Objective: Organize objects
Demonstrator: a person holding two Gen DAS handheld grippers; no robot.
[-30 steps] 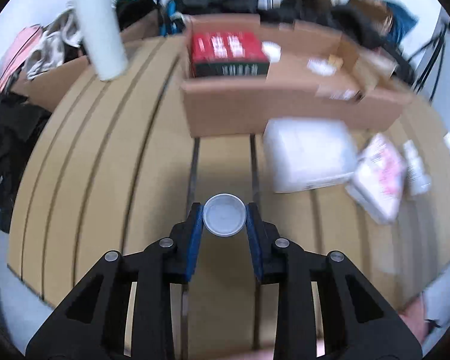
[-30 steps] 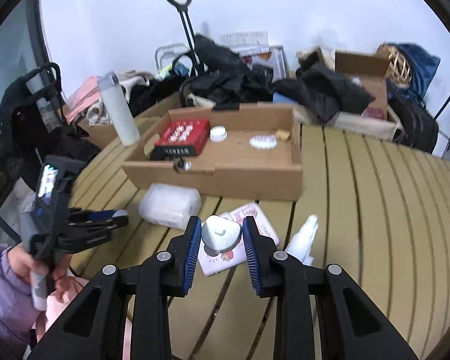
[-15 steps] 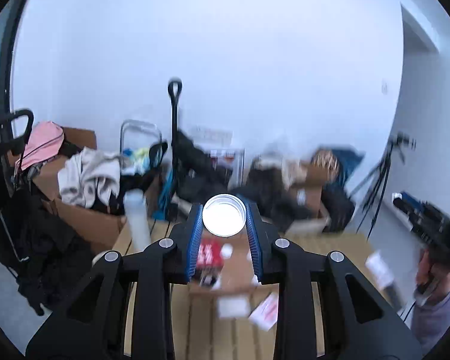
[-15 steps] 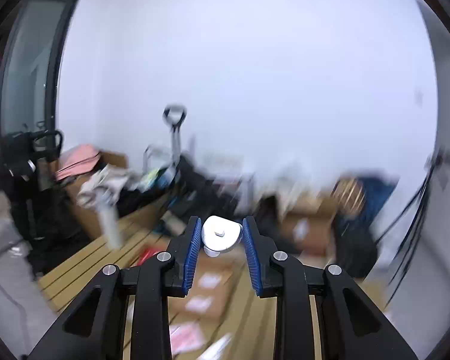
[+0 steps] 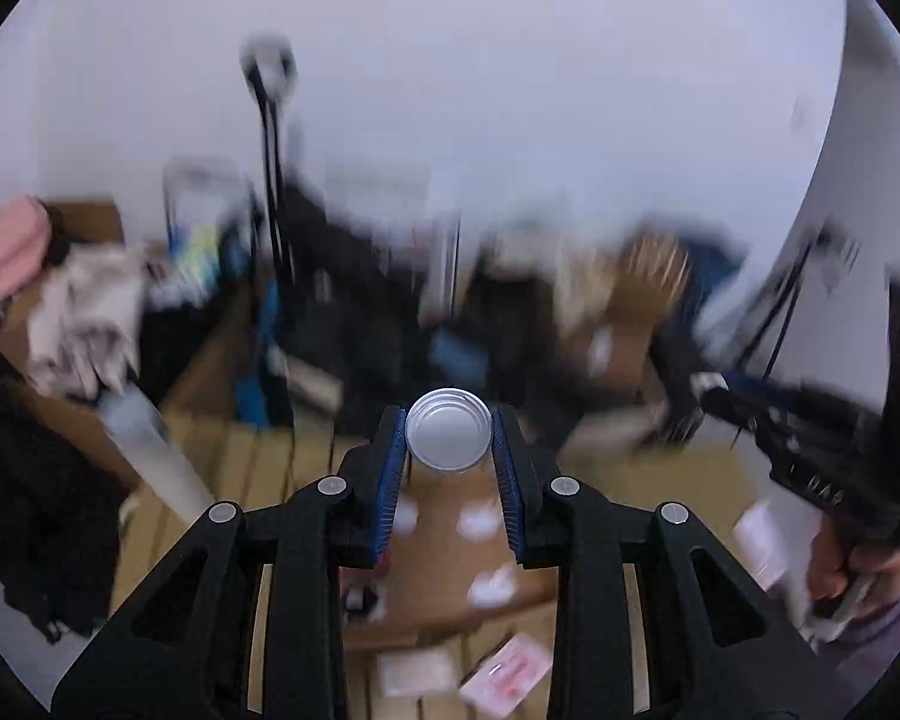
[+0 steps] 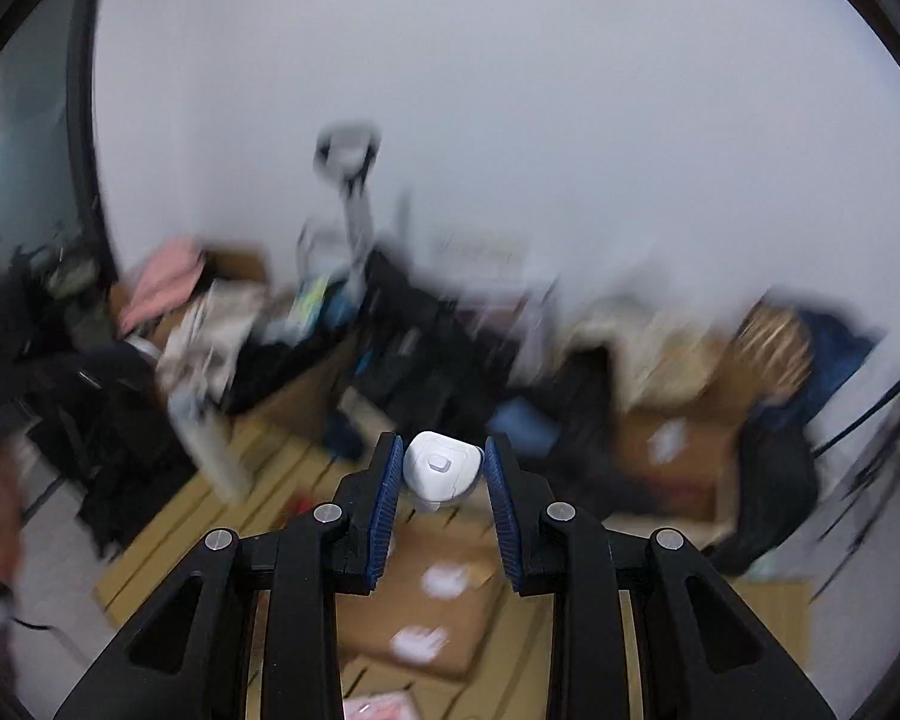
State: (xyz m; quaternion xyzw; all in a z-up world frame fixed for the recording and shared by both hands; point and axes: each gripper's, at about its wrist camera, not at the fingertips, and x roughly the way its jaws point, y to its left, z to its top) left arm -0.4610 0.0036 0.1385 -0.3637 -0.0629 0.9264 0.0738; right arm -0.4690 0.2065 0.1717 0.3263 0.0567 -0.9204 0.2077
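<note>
Both grippers are held high above the slatted wooden desk (image 5: 306, 462), angled down toward the open cardboard box (image 5: 450, 546). The left gripper (image 5: 448, 441) has its fingers clamped on a round silver-white lid (image 5: 448, 438). The right gripper (image 6: 441, 468) has its fingers clamped on a small white rounded plastic case (image 6: 441, 465).

The left hand-held gripper (image 5: 448, 438) has a black frame and ribbed blue pads, which clasp a round silver-white lid (image 5: 448, 429). The right hand-held gripper (image 6: 441, 468) shows the same black and blue around a small glossy white plastic case (image 6: 441, 463). Below lie a tan slatted wooden tabletop (image 6: 168, 546), a brown cardboard box (image 5: 444, 576) and a pink-and-white packet (image 5: 507, 673).
</note>
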